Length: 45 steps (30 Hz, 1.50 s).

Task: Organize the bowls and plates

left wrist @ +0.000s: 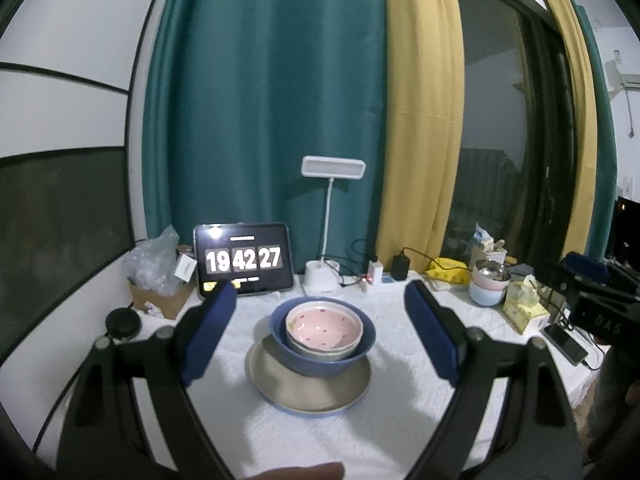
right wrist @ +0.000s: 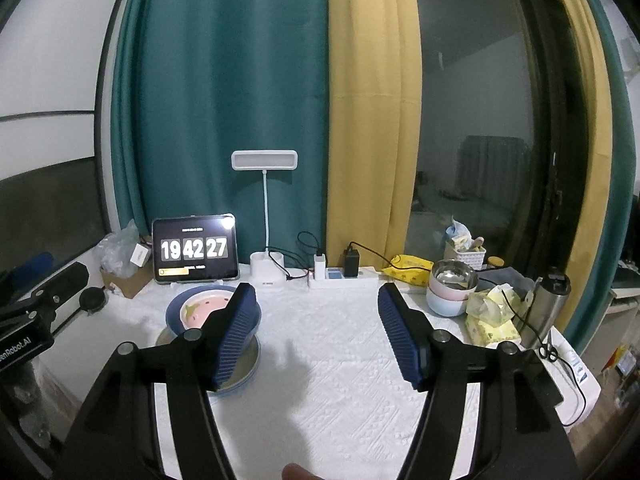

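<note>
Stacking: three bowls [left wrist: 323, 330] on one plate [left wrist: 308, 388].

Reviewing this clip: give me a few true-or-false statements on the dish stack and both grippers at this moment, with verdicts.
1. The pink bowl sits inside the blue bowl. True.
2. The blue bowl stands directly on the tablecloth. False: it stands on a plate.
3. The left gripper is shut on the plate. False: its fingers are spread wide, holding nothing.
4. The right gripper is open and empty. True.
5. The tablet shows 19 42 27. True.
6. The lamp stands left of the tablet. False: it stands to the tablet's right.
</note>
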Available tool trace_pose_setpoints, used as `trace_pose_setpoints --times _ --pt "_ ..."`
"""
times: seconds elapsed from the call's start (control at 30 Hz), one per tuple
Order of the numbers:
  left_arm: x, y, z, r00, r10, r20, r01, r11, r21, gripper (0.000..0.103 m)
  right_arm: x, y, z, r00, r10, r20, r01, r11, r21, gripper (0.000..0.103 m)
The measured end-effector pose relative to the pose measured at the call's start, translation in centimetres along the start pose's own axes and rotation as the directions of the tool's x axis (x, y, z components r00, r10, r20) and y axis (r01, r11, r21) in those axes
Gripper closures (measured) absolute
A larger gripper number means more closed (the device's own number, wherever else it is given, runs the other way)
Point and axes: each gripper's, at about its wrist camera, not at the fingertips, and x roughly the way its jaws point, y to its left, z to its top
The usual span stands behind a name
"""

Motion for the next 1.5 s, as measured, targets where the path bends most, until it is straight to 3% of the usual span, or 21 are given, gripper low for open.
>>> trace_pose_setpoints --times 1.5 --pt "0.09 -0.57 -0.29 1.000 -0.012 -0.009 0.012 1.000 0.019 0.016 0.13 -0.51 -0.49 1.000 0.004 -0.014 -0.004 1.000 0.018 0.036"
